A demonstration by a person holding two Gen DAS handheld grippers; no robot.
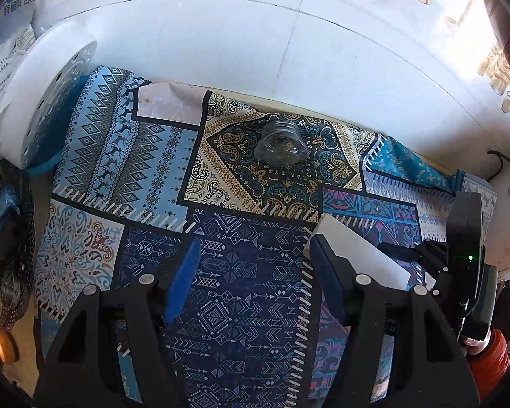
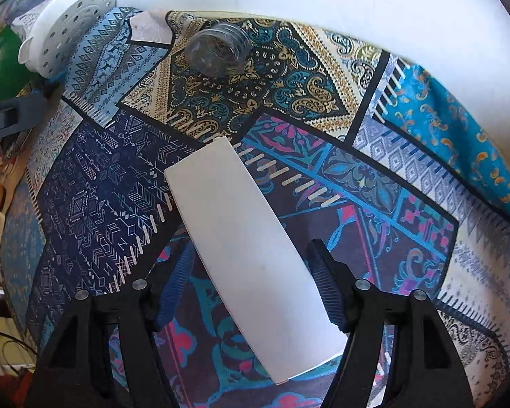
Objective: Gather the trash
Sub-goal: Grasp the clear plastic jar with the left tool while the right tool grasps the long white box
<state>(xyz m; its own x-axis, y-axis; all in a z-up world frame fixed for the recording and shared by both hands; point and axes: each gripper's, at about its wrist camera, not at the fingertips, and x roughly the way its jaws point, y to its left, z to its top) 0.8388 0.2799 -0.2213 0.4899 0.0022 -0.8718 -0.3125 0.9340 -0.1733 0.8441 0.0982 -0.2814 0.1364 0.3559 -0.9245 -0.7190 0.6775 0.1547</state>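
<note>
A long white flat box (image 2: 251,251) lies on the patterned tablecloth (image 2: 323,108); its end shows in the left wrist view (image 1: 357,251). My right gripper (image 2: 251,272) is open, with its fingers on either side of the box. A clear plastic jar (image 2: 217,51) lies on its side further back, also seen in the left wrist view (image 1: 280,142). My left gripper (image 1: 255,255) is open and empty over the dark blue patch, its right finger (image 1: 326,265) beside the box end. The right gripper's body (image 1: 465,244) shows at right.
A white perforated basket (image 2: 71,23) lies tipped at the back left, also in the left wrist view (image 1: 44,102). A white wall (image 1: 255,34) stands behind the table. Bags and clutter (image 1: 6,34) sit at the left edge.
</note>
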